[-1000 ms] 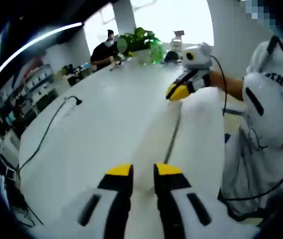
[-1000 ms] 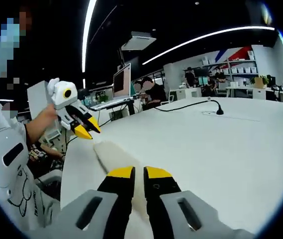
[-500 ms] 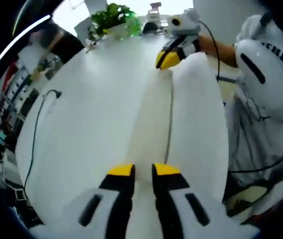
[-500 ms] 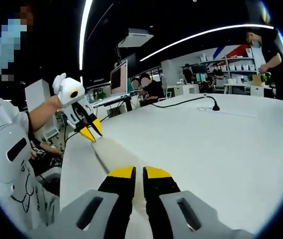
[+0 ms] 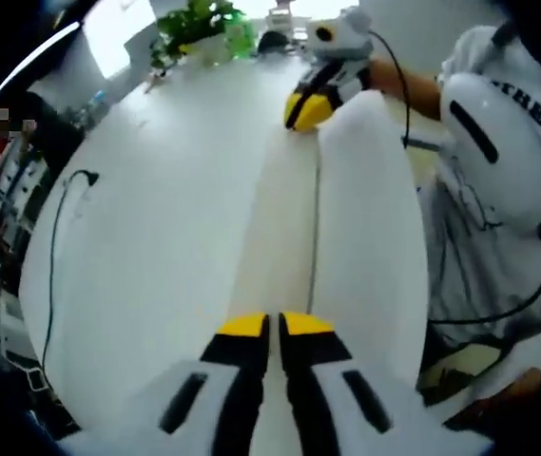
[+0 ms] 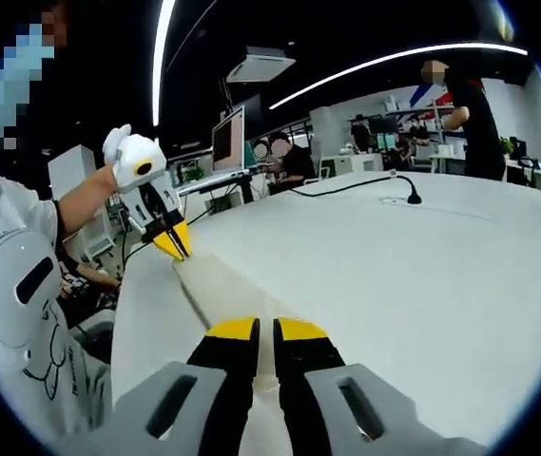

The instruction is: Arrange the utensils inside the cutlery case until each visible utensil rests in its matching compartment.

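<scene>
1. Left gripper [image 5: 272, 325]: we see its yellow-tipped jaws nearly closed, only a thin slit between them, clamped on the near end of a long pale case [image 5: 341, 228] lying on the bench [image 5: 156, 209].
2. Right gripper [image 6: 265, 330]: jaws pressed close together too, pinching the other end of the same cutlery case [image 6: 222, 290]. In the left gripper view this gripper [image 5: 310, 106] sits at the case's far end, tips on the edge.
3. In the right gripper view the left gripper [image 6: 170, 239] comes in from the left, tips down on the case's far end.
4. The case runs lengthwise between the two grippers, along the bench's edge nearest the person [image 5: 498, 142]. A thin dark seam [image 5: 314, 237] runs down its length. We can't tell compartments or utensils; the surface looks blank and blurred.
5. Open room: the wide white bench top spreads away from the case on the side away from the person. A black cable [image 5: 56, 247] with a plug lies well apart from the case.
6. A green plant [image 5: 199, 24] stands at the far bench edge.
7. Background: people at desks, a monitor [image 6: 230, 141], one person standing [image 6: 474, 114] beyond the bench.
</scene>
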`<state>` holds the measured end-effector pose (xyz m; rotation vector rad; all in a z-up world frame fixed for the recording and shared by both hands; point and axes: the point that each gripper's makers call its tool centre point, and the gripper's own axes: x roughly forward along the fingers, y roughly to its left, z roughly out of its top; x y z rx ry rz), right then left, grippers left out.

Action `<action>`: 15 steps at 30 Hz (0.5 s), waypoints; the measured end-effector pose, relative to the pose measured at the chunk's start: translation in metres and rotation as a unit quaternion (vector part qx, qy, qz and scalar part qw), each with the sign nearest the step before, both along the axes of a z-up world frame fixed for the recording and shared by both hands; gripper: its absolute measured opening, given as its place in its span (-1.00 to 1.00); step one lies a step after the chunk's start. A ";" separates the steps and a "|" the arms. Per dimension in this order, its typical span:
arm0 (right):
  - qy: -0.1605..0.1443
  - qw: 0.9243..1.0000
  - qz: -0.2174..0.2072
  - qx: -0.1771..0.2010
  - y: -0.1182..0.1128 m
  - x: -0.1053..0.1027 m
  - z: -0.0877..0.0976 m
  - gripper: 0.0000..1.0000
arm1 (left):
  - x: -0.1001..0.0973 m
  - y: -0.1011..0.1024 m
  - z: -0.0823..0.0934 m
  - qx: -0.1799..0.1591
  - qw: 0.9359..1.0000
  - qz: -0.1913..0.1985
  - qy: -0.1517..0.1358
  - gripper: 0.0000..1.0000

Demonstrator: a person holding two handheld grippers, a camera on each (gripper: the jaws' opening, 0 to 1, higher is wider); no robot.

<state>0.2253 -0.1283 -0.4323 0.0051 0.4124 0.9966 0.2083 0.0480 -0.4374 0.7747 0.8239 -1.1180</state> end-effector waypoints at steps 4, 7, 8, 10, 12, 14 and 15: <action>0.006 1.000 0.011 -0.014 0.003 -0.002 -0.005 -0.90 | 0.000 0.001 -0.001 -0.003 1.000 0.007 0.009 -0.93; 0.006 1.000 0.017 -0.019 0.005 -0.001 -0.004 -0.90 | 0.003 0.003 0.000 -0.005 1.000 0.018 0.017 -0.99; 0.008 1.000 0.019 -0.021 0.005 -0.001 -0.004 -0.90 | 0.003 0.003 0.000 -0.007 1.000 0.021 0.021 -0.99; 0.009 0.999 0.025 -0.027 0.007 -0.001 -0.004 -0.90 | 0.003 0.003 0.000 -0.009 1.000 0.017 0.020 -1.00; 0.009 0.999 0.031 -0.034 0.010 -0.002 -0.005 -0.90 | 0.002 0.004 0.000 -0.009 1.000 0.016 0.019 -1.00; 0.009 0.998 0.038 -0.039 0.013 -0.002 -0.005 -0.90 | 0.003 0.004 0.000 -0.015 1.000 0.019 0.021 -1.00; 0.010 0.998 0.040 -0.040 0.014 -0.002 -0.005 -0.90 | 0.003 0.004 0.000 -0.016 0.999 0.019 0.021 -1.00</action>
